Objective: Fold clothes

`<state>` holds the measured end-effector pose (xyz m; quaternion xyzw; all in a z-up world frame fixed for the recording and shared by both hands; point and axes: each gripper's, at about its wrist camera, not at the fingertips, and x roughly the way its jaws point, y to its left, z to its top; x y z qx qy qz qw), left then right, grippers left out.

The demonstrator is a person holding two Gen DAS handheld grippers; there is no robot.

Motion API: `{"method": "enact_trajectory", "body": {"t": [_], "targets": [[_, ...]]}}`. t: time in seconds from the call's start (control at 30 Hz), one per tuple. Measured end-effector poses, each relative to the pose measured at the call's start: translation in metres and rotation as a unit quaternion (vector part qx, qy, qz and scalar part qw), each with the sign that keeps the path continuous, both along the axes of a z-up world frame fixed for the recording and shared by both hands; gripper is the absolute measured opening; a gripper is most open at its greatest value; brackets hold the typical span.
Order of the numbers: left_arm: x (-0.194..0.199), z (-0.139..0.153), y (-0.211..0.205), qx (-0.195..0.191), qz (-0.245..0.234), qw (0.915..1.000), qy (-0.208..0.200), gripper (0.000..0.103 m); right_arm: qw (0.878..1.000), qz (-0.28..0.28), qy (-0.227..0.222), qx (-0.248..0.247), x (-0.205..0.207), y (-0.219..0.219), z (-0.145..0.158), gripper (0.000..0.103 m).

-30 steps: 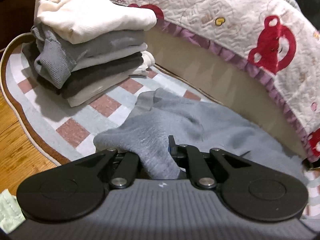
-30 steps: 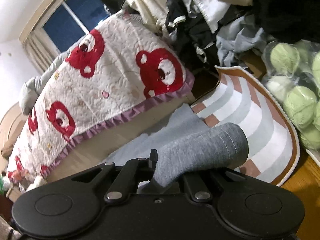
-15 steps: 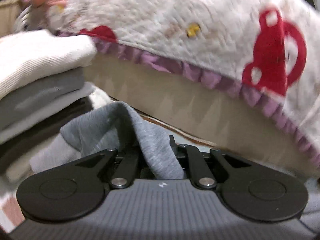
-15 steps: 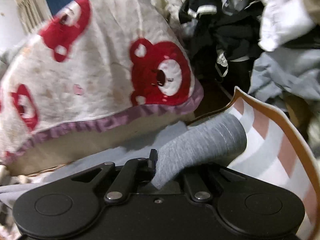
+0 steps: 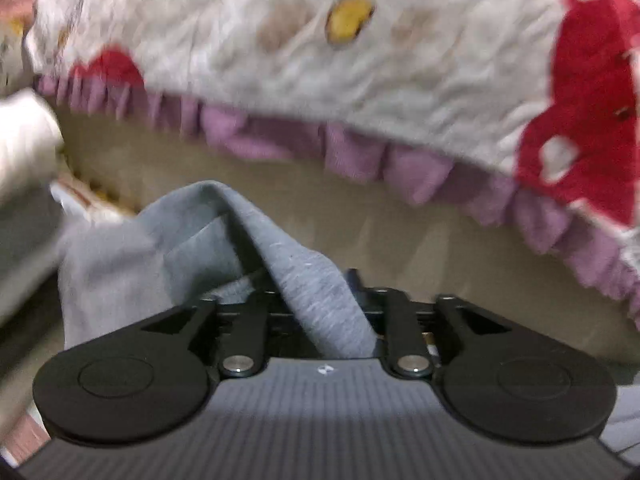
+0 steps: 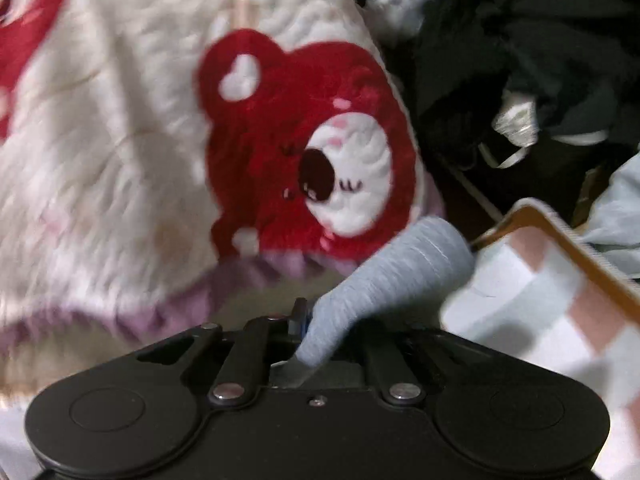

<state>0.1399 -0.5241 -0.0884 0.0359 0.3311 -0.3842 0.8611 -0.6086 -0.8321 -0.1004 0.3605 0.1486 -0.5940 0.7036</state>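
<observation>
Both tongs are gripping the same grey garment (image 5: 304, 280): the left tongs (image 5: 320, 320) are pinching a raised fold of it, and the right tongs (image 6: 320, 340) are clamping a tube-like end (image 6: 400, 268) (probably a sleeve cuff, though blur is softening it). The cloth is hanging lifted in front of the bear-print quilt (image 6: 160, 120), above the checked rug (image 6: 560, 300). This piece is looking mid-fold, not lying flat, and a dark heap of clothes (image 6: 520, 60) is waiting behind.
</observation>
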Motion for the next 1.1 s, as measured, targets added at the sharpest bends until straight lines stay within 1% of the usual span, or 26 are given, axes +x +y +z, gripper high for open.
{"method": "enact_trajectory", "body": {"t": [0.03,0.07,0.1,0.13,0.17,0.2,0.3,0.4,0.5,0.6,0.7,0.8,0.87,0.93,1.0,1.03,1.1], "targets": [[-0.001,-0.008,-0.002,-0.001,0.008,1.0,0.005,0.039,1.0,-0.016,0.008,-0.018,0.006,-0.003,-0.003,0.046],[-0.003,-0.01,0.004,-0.011,0.006,0.9999,0.011,0.049,0.999,-0.029,0.004,-0.039,0.012,0.0,-0.006,0.056],[-0.006,-0.013,0.009,-0.021,0.005,0.9996,0.017,0.061,0.998,-0.03,-0.014,-0.045,0.014,0.006,-0.013,0.055],[-0.009,-0.015,0.015,-0.031,0.003,0.9993,0.023,0.065,0.998,-0.027,-0.036,-0.046,0.016,0.013,-0.02,0.055],[-0.012,-0.018,0.021,-0.037,-0.002,0.999,0.027,0.065,0.997,-0.024,-0.058,-0.046,0.018,0.019,-0.027,0.055],[-0.019,-0.019,0.026,-0.029,-0.019,0.9992,0.02,0.065,0.997,-0.016,-0.066,-0.041,0.021,0.027,-0.034,0.055],[-0.038,-0.024,0.043,-0.007,-0.07,0.9975,0.0,0.065,0.998,0.021,-0.027,-0.048,0.028,0.065,-0.047,0.055],[-0.059,-0.03,0.061,0.014,-0.118,0.9929,-0.015,0.065,0.999,0.026,-0.013,-0.026,0.021,0.107,-0.064,0.055],[-0.086,-0.053,0.083,0.007,-0.123,0.9918,0.032,0.065,0.999,0.013,-0.05,-0.002,0.0,0.147,-0.076,0.055],[-0.109,-0.077,0.107,-0.025,-0.105,0.9888,0.103,0.065,0.996,-0.016,-0.084,0.022,-0.029,0.184,-0.098,0.055],[-0.128,-0.094,0.128,-0.04,-0.093,0.9842,0.145,0.065,0.991,-0.049,-0.117,0.048,-0.048,0.217,-0.119,0.055],[-0.133,-0.106,0.138,-0.039,-0.093,0.9787,0.178,0.065,0.985,-0.071,-0.149,0.054,-0.055,0.24,-0.135,0.056],[-0.13,-0.113,0.141,-0.044,-0.082,0.9731,0.211,0.065,0.98,-0.078,-0.174,0.06,-0.056,0.243,-0.146,0.056],[-0.124,-0.122,0.146,-0.071,-0.067,0.96,0.262,0.065,0.975,-0.09,-0.19,0.066,-0.055,0.237,-0.157,0.056],[-0.116,-0.131,0.145,-0.09,-0.048,0.9468,0.305,0.065,0.97,-0.107,-0.21,0.059,-0.056,0.229,-0.166,0.056],[-0.113,-0.133,0.144,-0.094,-0.033,0.9435,0.316,0.065,0.967,-0.115,-0.222,0.053,-0.057,0.225,-0.17,0.056],[-0.102,-0.134,0.139,-0.102,-0.007,0.9434,0.316,0.064,0.96,-0.135,-0.244,0.037,-0.059,0.214,-0.177,0.056]]}}
